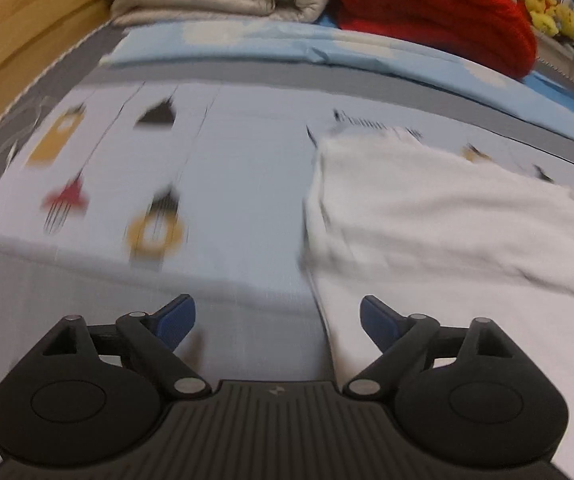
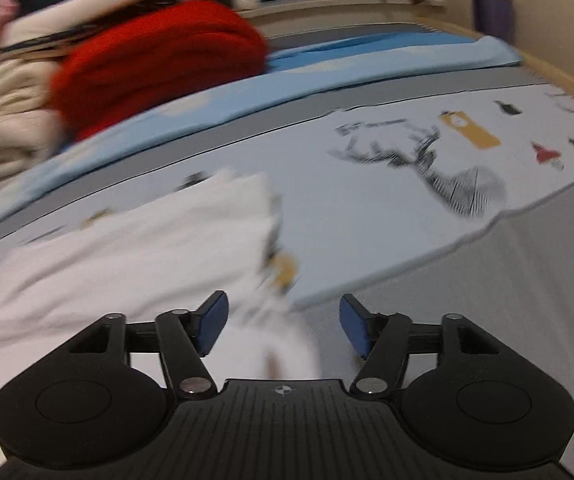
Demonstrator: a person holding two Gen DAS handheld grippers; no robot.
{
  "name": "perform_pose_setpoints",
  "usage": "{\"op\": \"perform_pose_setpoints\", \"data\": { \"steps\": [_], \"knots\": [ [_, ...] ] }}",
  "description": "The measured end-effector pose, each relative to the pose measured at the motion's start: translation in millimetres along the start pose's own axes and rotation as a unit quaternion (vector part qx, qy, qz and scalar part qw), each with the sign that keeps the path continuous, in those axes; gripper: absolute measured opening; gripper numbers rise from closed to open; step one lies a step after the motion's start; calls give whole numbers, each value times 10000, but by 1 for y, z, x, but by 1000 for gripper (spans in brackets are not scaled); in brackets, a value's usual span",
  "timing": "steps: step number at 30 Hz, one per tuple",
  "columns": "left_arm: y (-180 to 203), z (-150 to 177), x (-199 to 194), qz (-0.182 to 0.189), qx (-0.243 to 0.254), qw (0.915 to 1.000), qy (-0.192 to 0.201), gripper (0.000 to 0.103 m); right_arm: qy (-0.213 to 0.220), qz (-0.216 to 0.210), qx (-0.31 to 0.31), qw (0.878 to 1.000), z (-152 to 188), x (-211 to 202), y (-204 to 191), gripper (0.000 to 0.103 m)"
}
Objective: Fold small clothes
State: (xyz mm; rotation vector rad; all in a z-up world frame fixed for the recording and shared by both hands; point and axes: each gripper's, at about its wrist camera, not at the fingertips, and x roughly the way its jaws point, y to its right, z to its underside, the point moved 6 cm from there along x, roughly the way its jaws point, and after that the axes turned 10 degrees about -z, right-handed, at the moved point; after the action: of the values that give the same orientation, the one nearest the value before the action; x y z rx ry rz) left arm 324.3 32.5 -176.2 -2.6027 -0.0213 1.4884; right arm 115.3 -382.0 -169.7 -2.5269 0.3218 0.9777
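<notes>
Both grippers are spread wide with nothing held: left gripper (image 1: 277, 320) and right gripper (image 2: 283, 324). The white garment (image 1: 447, 216), maybe partly folded (blurry), lies on the printed bedsheet (image 1: 227, 160) below them.

Left gripper (image 1: 278, 322) in matte black plastic, blue ribbed pads on its fingertips (image 1: 177, 320), silver pivot pins along black linkage bars, round side housings, ridged centre plate with a small pale emblem, right gripper (image 2: 283, 326) of the same build
</notes>
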Motion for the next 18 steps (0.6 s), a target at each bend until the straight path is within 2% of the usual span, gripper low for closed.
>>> {"op": "perform_pose_setpoints", "data": {
  "steps": [1,4,8,13,18],
  "knots": [
    [-1,19,-17,16,-13,10000,-42,103,-69,-110,-140,9998,12,-16,-14,68],
    [-4,76,-64,78,-18,10000,-28,103,-224,-374,-516,9977,46,-50,-52,74],
    [0,145,-92,245,83,9994,-239,103,-376,-502,-719,9954,84,-78,-80,75],
    [6,182,-102,104,479,9987,-126,103,-491,-599,-1023,9917,118,-109,-101,75],
    [2,188,-113,141,563,9982,121,103,-476,-615,-1157,9902,132,-129,-114,75]
  ]
}}
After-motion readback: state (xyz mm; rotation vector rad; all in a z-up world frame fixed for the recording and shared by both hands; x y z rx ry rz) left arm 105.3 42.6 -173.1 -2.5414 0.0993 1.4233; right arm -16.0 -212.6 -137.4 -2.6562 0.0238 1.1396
